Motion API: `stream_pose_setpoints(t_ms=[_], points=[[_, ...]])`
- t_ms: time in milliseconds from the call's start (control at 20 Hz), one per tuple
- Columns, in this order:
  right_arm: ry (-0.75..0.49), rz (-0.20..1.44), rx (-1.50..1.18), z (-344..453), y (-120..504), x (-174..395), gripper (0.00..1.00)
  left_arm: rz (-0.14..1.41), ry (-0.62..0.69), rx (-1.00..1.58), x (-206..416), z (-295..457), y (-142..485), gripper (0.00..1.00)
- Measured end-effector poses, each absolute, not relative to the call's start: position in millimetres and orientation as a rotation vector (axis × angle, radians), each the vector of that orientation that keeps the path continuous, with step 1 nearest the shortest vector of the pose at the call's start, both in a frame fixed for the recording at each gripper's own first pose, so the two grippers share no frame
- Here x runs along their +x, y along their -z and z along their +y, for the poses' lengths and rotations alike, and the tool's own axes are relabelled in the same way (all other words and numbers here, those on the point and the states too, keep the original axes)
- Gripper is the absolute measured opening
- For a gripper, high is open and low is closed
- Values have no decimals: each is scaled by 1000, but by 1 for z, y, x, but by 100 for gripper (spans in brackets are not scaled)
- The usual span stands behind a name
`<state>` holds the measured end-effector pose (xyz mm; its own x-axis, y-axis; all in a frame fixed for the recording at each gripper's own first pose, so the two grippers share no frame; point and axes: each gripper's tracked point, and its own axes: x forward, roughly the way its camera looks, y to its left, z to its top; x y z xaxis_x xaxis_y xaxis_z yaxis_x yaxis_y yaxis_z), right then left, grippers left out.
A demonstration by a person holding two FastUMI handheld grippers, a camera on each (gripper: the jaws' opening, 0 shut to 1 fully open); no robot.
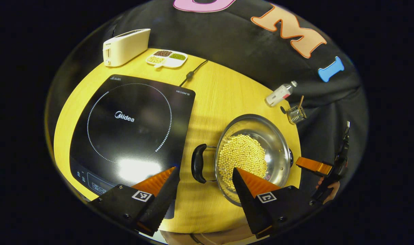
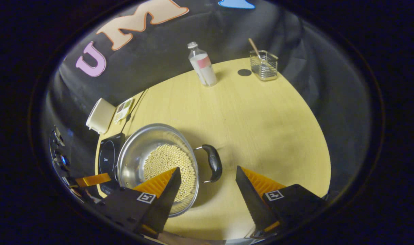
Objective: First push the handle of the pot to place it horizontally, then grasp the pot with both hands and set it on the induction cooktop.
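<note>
Both grippers hang over the desk with fingers spread wide, nothing held. Left gripper (image 1: pixel 205 185) in the left gripper view brackets the pot's left handle (image 1: pixel 197 163); right gripper (image 2: pixel 207 185) in the right gripper view brackets the right handle (image 2: pixel 214 162). Neither touches metal as far as I can tell.

Pot (image 1: pixel 276 143), steel, holds a layer of pale yellow beans (image 1: pixel 241 158). It sits on bare desk (image 1: pixel 213 98) toward the right side, just beside the induction cooktop (image 1: pixel 132 126) but not on it. Cooktop takes the desk's left half, ring empty.

Back edge: toaster (image 1: pixel 125 46) at the left corner, divided snack dish (image 1: pixel 166 58) next to it, cooktop cord (image 1: pixel 193 73) running off the back. Right back corner: bottle (image 2: pixel 202 64) and wire holder (image 2: pixel 264 64) with a stick in it.

Step judgement: handles already lie along the left-right line, one facing each gripper, so the push looks done; this is the pre-grasp. Next move calls for each gripper to drop onto its own handle, close together, lift level so beans stay put, then carry left and set down inside the ring. Uneven closing could tip it.
</note>
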<state>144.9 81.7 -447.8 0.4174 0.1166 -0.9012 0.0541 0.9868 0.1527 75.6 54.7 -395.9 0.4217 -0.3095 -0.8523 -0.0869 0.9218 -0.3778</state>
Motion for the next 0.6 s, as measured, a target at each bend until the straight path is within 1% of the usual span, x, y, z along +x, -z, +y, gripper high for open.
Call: stream_pose_setpoints(t_ms=[300,350,450,500,600], points=[[-167,1272,258,92,473,145,92,1240,94,-374,82,39,417,96],[-180,1287,268,93,476,145,99,1249,87,-372,83,36,420,96],[-206,1312,286,95,482,147,98,1258,75,-354,86,36,423,96],[-217,1324,296,97,486,148,89,1262,70,-344,89,36,424,96],[-241,1351,319,101,492,149,89,1281,58,-328,90,35,427,96]])
